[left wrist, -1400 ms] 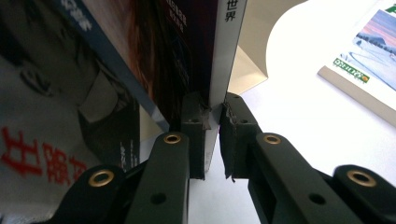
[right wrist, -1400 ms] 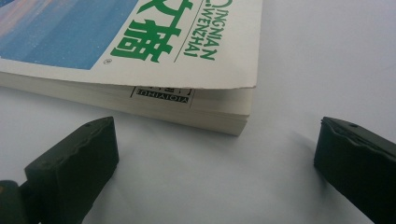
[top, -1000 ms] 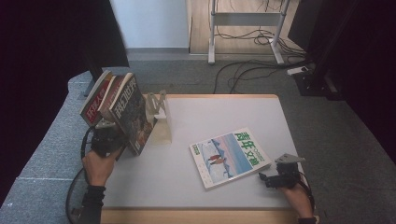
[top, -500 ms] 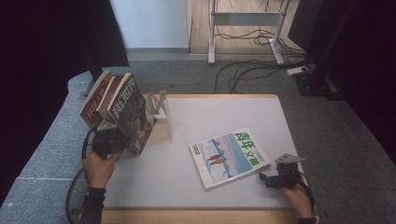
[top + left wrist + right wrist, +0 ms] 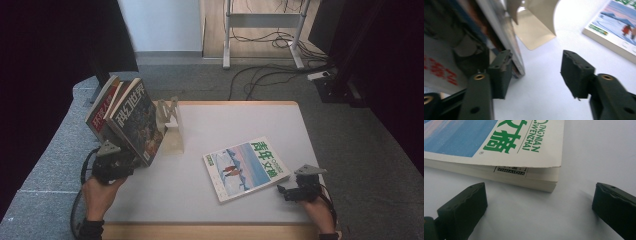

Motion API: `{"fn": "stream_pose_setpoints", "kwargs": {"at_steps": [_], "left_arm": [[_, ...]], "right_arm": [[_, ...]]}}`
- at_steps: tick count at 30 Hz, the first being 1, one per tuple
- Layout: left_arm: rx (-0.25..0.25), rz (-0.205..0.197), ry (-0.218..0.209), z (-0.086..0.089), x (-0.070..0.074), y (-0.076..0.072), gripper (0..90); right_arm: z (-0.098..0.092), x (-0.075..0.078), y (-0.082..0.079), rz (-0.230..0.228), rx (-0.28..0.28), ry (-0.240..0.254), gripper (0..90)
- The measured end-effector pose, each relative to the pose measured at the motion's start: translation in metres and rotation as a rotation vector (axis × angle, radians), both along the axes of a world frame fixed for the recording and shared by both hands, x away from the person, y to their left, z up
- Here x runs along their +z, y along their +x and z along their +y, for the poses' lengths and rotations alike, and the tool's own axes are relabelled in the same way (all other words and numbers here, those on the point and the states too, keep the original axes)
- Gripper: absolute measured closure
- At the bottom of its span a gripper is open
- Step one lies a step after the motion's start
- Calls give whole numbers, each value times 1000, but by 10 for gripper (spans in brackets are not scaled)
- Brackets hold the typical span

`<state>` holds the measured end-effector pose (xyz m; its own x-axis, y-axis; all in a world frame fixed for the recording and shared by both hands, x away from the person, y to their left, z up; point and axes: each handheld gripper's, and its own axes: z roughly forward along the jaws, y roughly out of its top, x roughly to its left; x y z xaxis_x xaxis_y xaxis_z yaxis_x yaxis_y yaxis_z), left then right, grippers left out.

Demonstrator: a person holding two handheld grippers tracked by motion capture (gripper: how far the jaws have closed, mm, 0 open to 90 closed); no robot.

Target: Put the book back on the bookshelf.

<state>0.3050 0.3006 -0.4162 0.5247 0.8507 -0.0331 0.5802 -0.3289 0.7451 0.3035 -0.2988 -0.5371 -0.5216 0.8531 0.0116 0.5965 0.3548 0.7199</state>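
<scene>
Books lean against the bookend at the desk's left edge. Left tool has just been opening and has let go of the front book; nothing between its jaws. Magazine lies flat, right tool spread wide just off its corner, likely next pick.

Through the right gripper view I see my right tool with its two black jaws standing wide apart and nothing pressed between them. Just beyond them lies the magazine, flat on the white tabletop, its near corner between the jaws but clear of both. Its cover is blue with green lettering, and that corner curls slightly above the page block.
</scene>
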Motion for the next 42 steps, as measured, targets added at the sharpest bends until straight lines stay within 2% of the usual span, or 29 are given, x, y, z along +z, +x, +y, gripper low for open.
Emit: {"fn": "stream_pose_setpoints", "kwargs": {"at_steps": [4, 8, 13, 17, 21, 24, 33, 38, 40, 41, 42], "left_arm": [[-64, -23, -2, -12, -3, -4, 290], [-118, -12, -1, -27, -9, -3, 152], [-183, 8, -37, -40, -16, -1, 136], [-223, 31, -22, -53, -23, 4, 79], [-268, 39, 17, -68, -31, 8, 17], [-292, 44, 38, -77, -36, 11, 5], [-354, 52, 59, -101, -42, 23, 0], [-395, 78, 67, -117, -44, 32, 0], [-410, 82, 51, -123, -45, 36, 0], [-420, 89, 16, -126, -46, 39, 0], [-426, 96, 0, -126, -47, 41, 0]], "right_arm": [[0, 0, 0, -1, 0, 0, 0], [0, 0, 0, -1, 0, 0, 0], [0, 0, 0, -2, 0, -1, 0], [0, 0, 0, -3, 0, -3, 0], [0, 0, 0, -3, 0, -3, 0], [0, 0, 0, -3, -1, -4, 0], [1, 0, -1, -4, -6, -5, 0], [1, 0, -1, -6, -8, -6, 0], [1, 0, -1, -6, -10, -7, 0], [1, 0, -2, -7, -11, -6, 0], [2, 0, -2, -7, -11, -7, 0]]}}
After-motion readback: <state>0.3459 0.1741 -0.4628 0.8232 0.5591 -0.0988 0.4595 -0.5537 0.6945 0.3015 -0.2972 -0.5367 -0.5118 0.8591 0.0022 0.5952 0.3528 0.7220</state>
